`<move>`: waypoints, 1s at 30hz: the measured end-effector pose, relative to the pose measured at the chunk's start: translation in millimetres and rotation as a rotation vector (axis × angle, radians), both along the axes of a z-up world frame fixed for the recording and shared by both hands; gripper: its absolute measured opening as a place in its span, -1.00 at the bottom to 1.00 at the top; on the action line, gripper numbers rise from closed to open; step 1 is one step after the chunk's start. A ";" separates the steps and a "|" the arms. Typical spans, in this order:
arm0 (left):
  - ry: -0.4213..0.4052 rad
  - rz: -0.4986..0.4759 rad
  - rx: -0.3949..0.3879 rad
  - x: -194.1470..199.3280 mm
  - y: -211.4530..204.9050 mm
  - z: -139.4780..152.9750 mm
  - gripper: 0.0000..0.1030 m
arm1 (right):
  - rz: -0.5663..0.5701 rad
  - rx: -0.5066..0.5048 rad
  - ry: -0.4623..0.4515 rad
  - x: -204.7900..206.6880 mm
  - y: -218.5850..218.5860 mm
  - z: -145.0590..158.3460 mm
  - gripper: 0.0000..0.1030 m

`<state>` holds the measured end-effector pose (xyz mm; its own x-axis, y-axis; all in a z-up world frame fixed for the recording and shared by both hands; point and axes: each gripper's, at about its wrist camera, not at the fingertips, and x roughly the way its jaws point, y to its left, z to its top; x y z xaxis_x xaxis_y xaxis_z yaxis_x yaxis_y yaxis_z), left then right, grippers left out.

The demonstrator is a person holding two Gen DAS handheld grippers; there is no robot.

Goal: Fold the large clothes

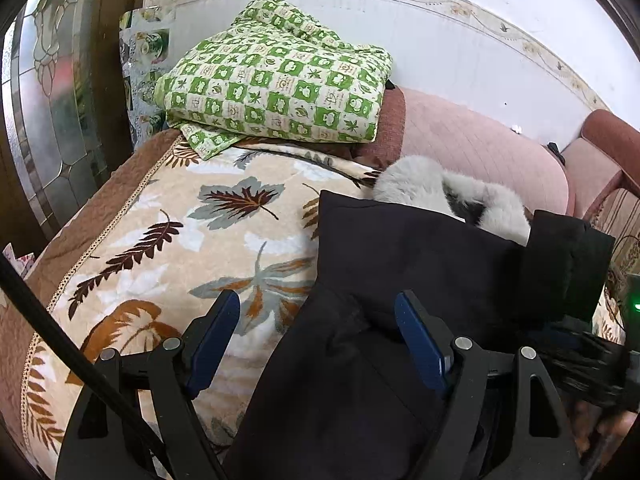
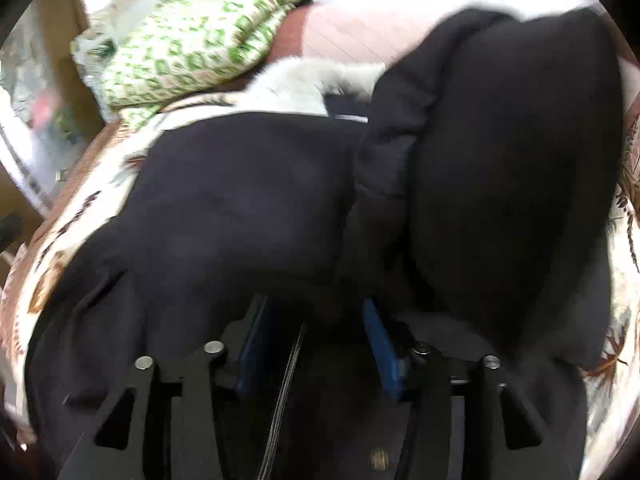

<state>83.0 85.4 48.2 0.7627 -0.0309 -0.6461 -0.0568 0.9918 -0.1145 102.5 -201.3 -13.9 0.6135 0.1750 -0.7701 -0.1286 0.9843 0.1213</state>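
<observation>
Left claw [image 1: 318, 308] gapes wide over the black coat [image 1: 400, 260]; right claw [image 2: 316, 312] pinches its bunched cloth.

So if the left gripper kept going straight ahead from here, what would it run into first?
Probably the black coat: the open left gripper already straddles its near edge, with more coat ahead. Beyond lies the grey fur trim; depth is unclear.
</observation>
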 end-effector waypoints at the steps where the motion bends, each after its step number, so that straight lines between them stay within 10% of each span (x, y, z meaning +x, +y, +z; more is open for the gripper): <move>1: 0.000 0.002 0.000 0.4 0.1 -0.3 0.53 | 0.005 0.004 -0.013 -9.5 -5.4 8.1 0.22; 10: 0.033 0.019 -0.009 7.2 6.2 -9.2 0.54 | -0.115 0.121 -0.202 -47.9 -73.4 77.6 0.46; 23: 0.039 0.036 0.001 13.7 13.1 -15.6 0.54 | -0.013 0.218 0.021 94.5 25.5 10.4 0.51; 30: 0.043 -0.023 -0.005 15.5 2.0 -18.8 0.54 | -0.009 0.252 -0.041 37.1 15.3 18.5 0.51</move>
<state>98.5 87.4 29.5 0.7335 -0.0519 -0.6777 -0.0387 0.9923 -0.1178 139.6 -186.0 4.6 0.6455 0.3527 -0.6775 -0.1298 0.9248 0.3577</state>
